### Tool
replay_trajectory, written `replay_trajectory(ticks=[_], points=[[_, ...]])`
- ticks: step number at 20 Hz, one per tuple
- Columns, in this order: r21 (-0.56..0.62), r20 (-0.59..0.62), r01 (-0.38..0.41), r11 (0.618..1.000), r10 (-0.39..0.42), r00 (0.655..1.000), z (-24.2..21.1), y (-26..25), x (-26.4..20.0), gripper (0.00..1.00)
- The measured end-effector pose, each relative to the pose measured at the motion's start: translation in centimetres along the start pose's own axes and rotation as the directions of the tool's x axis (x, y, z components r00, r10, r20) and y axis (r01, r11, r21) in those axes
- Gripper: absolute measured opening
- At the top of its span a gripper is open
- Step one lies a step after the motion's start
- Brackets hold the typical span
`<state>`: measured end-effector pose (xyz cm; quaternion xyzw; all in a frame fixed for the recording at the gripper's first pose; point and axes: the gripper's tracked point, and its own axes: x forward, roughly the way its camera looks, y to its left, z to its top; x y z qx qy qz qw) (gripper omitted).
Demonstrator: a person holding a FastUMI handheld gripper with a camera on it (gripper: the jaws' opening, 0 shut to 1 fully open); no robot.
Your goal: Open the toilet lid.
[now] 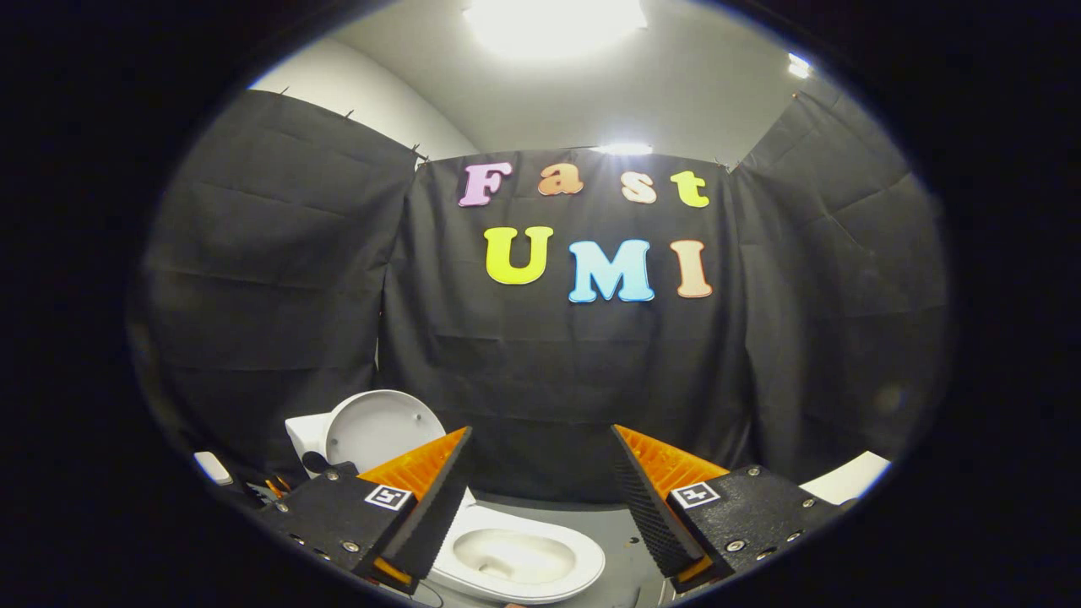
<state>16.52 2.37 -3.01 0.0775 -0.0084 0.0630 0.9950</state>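
fingers (540, 439) apart; toilet lid (382, 426) upright.

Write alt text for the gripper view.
A white toilet stands with its lid raised upright and the bowl exposed, below and ahead of the open gripper. The fingers are spread apart and hold nothing, with black cloth behind.

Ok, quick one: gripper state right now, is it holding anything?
Gripper: open, fingers spread wide and holding nothing; the toilet lid is already raised beyond the left finger, over the open bowl.
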Motion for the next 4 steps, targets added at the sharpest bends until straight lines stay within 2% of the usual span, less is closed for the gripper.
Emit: replay_trajectory(ticks=[4], points=[[-0.019,0.025,0.051,0.999,-0.051,0.998,1.2,-2.6,-1.1,0.95]])
